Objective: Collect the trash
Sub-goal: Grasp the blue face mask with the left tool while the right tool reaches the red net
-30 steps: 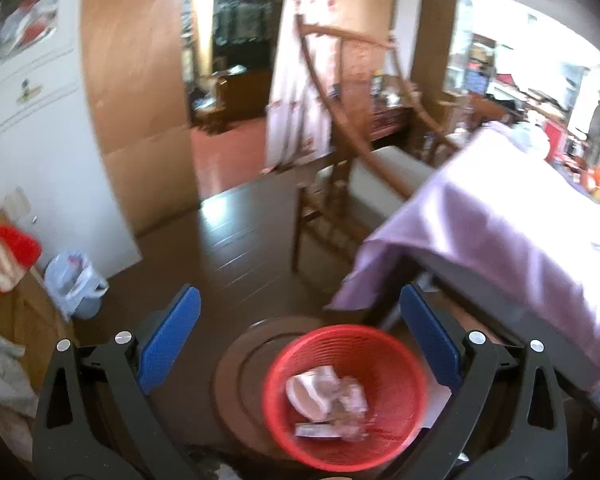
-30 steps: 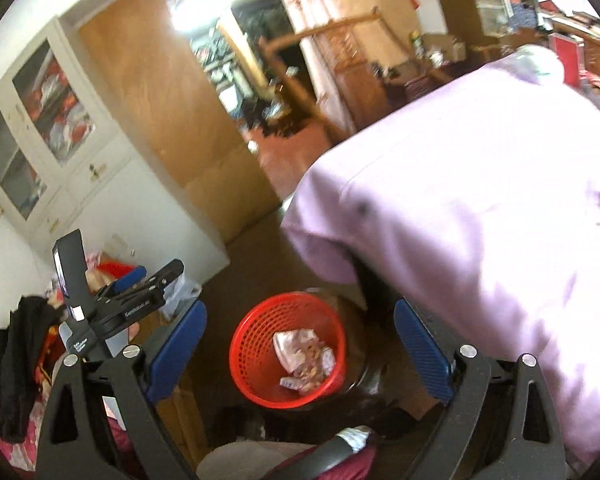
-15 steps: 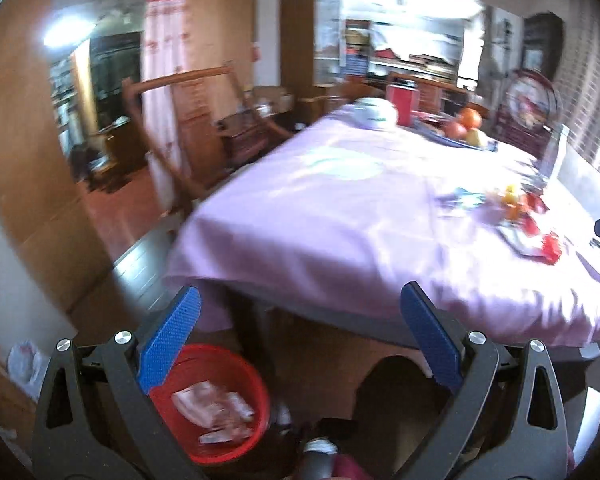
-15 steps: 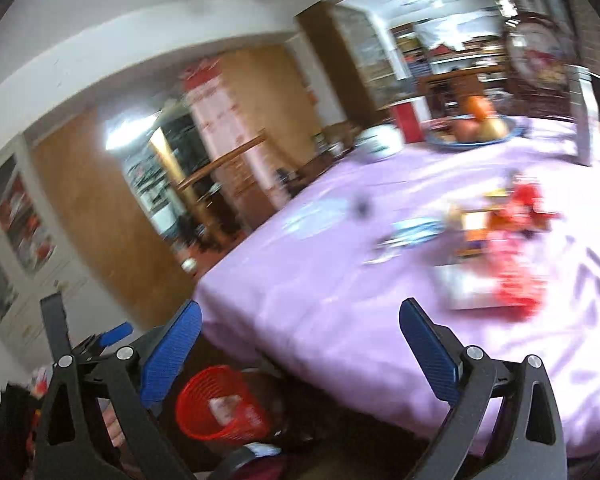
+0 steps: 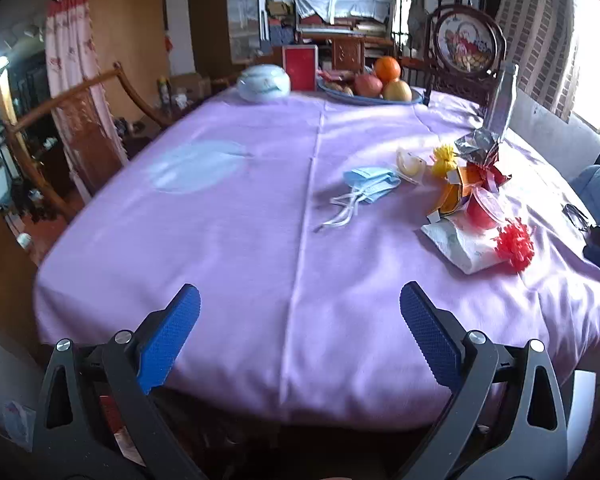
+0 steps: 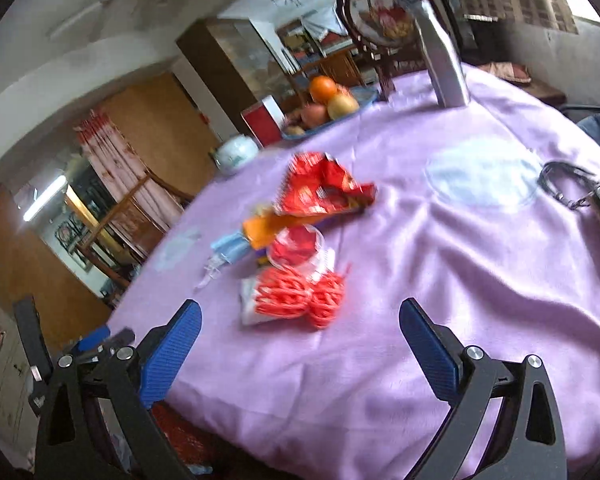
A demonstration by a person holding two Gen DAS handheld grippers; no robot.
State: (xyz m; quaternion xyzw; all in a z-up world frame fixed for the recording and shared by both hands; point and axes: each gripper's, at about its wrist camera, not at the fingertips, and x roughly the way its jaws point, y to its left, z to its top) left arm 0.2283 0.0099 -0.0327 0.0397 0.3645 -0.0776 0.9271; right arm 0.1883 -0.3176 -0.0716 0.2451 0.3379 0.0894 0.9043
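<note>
Lilac tablecloth (image 5: 260, 240) under trash pile (image 5: 476, 208); fruit bowl (image 5: 374, 88) behind.

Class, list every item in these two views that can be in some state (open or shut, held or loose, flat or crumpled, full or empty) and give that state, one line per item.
left gripper: open, holding nothing.
right gripper: open, holding nothing.
blue face mask: loose, crumpled on the cloth.
red snack bag: torn open, lying crumpled.
red shredded ribbon: bunched, loose on a white wrapper.
fruit bowl: full of fruit.
tablecloth: spread out, wrinkled.
</note>
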